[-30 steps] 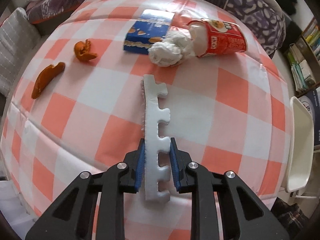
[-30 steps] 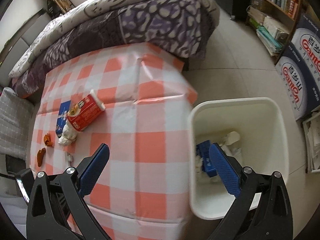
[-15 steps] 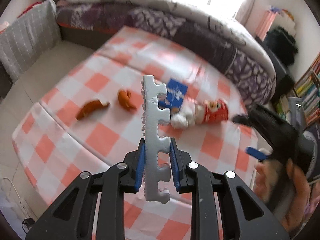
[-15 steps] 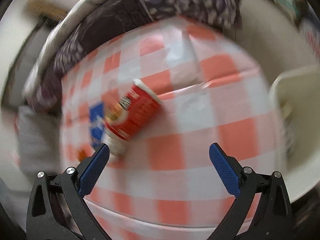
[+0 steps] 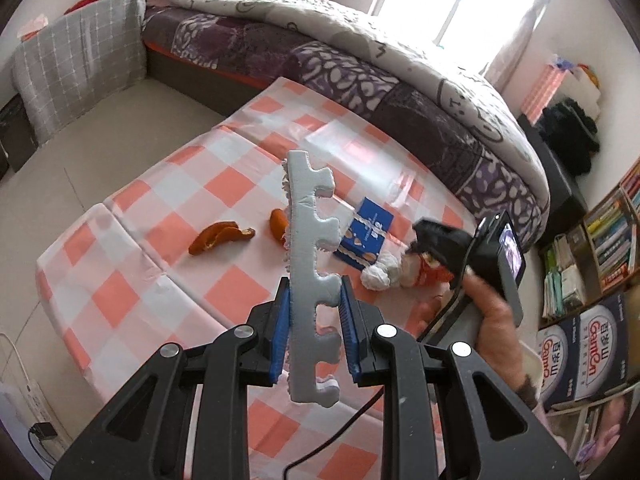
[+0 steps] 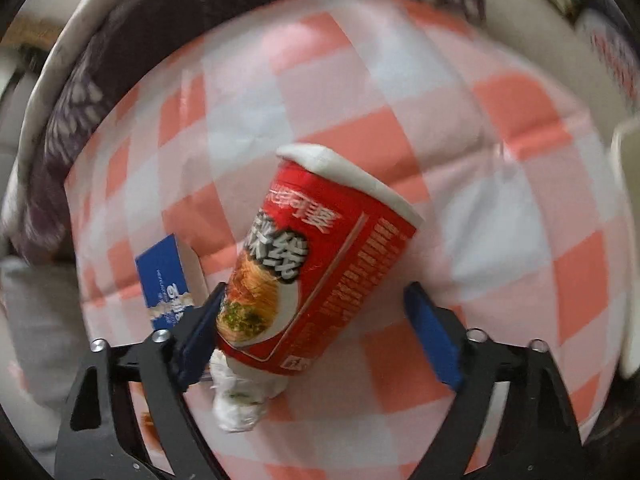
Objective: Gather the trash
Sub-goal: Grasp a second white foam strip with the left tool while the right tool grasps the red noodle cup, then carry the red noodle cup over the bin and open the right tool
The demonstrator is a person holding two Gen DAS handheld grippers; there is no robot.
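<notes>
A white notched foam strip (image 5: 310, 280) is standing upright above the checked surface (image 5: 132, 292), with the left gripper (image 5: 314, 336) pinching its lower part between blue pads. On the surface, an orange peel (image 5: 218, 236) is lying to the left of the strip, and a second peel (image 5: 277, 222) is showing partly behind it. A blue carton (image 5: 366, 234) is lying flat to the right, with a crumpled white tissue (image 5: 376, 274) just beside its near corner.

A red instant-noodle cup (image 6: 316, 272) is lying on its side on the surface, its white base pointing away from the right wrist camera and the tissue (image 6: 240, 396) sitting at its mouth. The right gripper (image 6: 316, 336) is straddling the cup with jaws spread; the left pad is at the cup's wall, the right pad apart from it. A purple-patterned quilt (image 5: 420, 92) is covering the bed behind.
</notes>
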